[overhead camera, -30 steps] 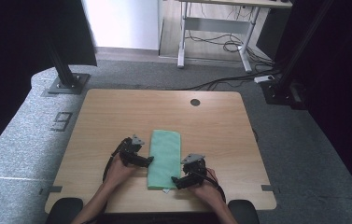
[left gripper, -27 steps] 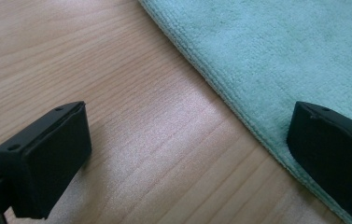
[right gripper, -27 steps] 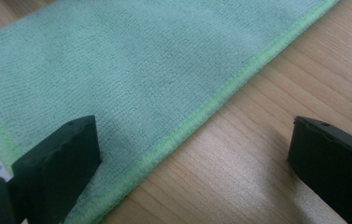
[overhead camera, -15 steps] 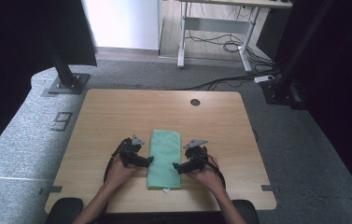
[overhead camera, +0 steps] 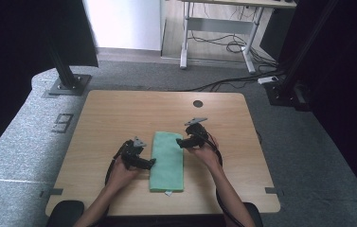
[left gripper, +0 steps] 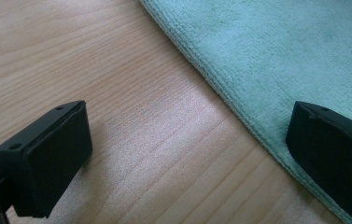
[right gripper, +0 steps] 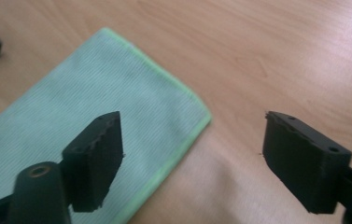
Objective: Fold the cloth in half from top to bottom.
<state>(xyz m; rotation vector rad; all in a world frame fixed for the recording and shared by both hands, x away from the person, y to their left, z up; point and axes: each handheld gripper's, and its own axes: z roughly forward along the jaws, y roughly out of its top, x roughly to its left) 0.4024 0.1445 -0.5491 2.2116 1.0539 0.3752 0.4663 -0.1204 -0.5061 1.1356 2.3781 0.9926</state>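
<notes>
Moved since the earlier frames: right gripper, carried from the near right corner of the green cloth up along its right edge to the far right corner; its jaws have just been closing a little, with nothing between them. Unmoved: left gripper, cloth.

Item 1, green cloth: folded to a long narrow strip, flat on the desk, near the person's edge, roughly central; small white tag at its near end.

Item 2, left gripper: low at the cloth's left edge, about halfway along. In the left gripper view its jaws stand wide apart, one over bare wood, the other over the cloth; the hem runs between them, ungripped.

Item 3, right gripper: in the right gripper view, jaws well parted and raised above the far right corner of the cloth, holding nothing.

Step in hand, as judged: repositioning for another fold, grips not yet taken.

Next move calls for: right jaws lowered to straddle the corner hem, both layers caught; left likewise, before any lift.
</notes>
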